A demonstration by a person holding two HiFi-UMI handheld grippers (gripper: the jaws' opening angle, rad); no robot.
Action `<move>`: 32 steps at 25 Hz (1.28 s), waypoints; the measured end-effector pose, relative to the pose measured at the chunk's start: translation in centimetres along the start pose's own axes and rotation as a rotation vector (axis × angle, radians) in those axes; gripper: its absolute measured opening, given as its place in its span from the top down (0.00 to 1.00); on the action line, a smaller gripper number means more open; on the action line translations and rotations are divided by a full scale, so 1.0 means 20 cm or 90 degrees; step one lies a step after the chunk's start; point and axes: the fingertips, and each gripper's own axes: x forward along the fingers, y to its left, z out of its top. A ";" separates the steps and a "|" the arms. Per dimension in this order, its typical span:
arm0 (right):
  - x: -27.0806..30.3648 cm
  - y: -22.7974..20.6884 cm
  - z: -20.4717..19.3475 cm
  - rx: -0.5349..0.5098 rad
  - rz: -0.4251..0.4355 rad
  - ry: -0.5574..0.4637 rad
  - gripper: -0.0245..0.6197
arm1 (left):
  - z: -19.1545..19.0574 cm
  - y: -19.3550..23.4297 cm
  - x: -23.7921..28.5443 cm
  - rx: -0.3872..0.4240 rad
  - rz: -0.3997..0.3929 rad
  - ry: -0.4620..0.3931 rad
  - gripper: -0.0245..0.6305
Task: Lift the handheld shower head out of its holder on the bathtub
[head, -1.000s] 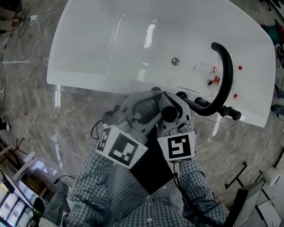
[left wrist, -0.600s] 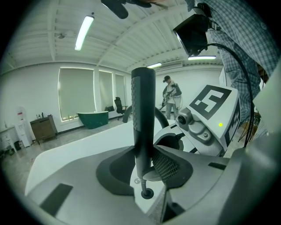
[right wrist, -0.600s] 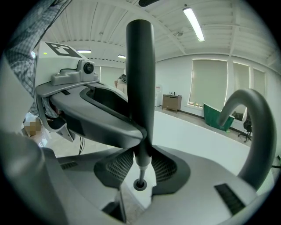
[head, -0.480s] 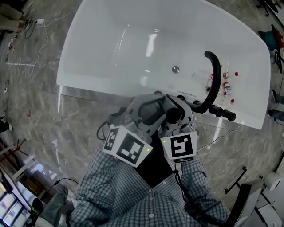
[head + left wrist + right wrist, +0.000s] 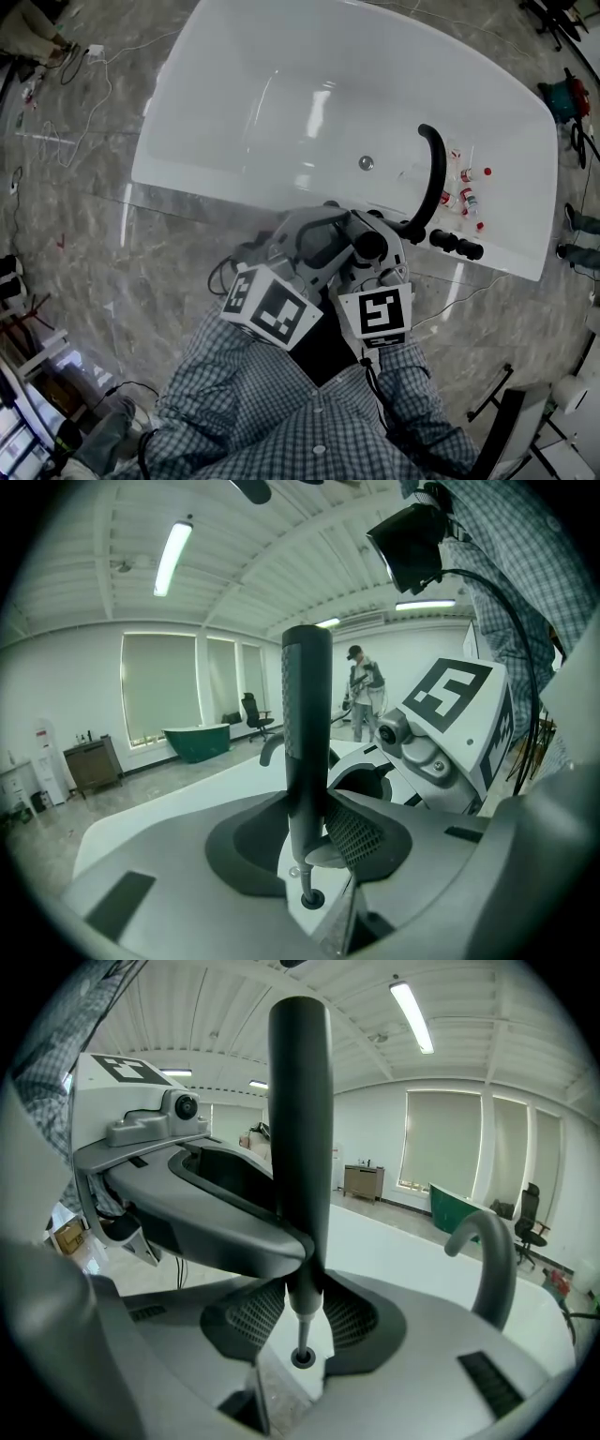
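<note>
Clamping one shower head (image 5: 307, 724) between both pairs of jaws, at the tub (image 5: 281, 112) rim.
From the head view the shower head is hidden under the two grippers, so only the gripper views show it. The left gripper (image 5: 307, 855) has its pads pressed on the dark rod's lower part, and the right gripper (image 5: 302, 1330) is clenched on its lower end, under the left one's jaw. The rod stands upright, long axis vertical, its rounded top well past the jaw tips. Its thin stem drops between the jaws into one round holder (image 5: 302, 1358). One curved spout (image 5: 487, 1251) rises beyond the right-hand jaw. A few small bottles (image 5: 466, 195) lie in the tub, too small to count.
</note>
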 end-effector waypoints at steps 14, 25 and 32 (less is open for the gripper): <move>-0.26 0.10 0.23 -0.017 -0.013 -0.022 0.78 | 0.26 -0.09 -0.23 0.023 0.001 -0.018 0.80; -0.40 0.16 0.35 -0.024 -0.012 -0.040 0.78 | 0.40 -0.15 -0.36 0.023 -0.008 -0.040 0.80; -0.48 0.16 0.44 -0.036 -0.013 -0.054 0.78 | 0.50 -0.16 -0.41 0.015 -0.010 -0.055 0.80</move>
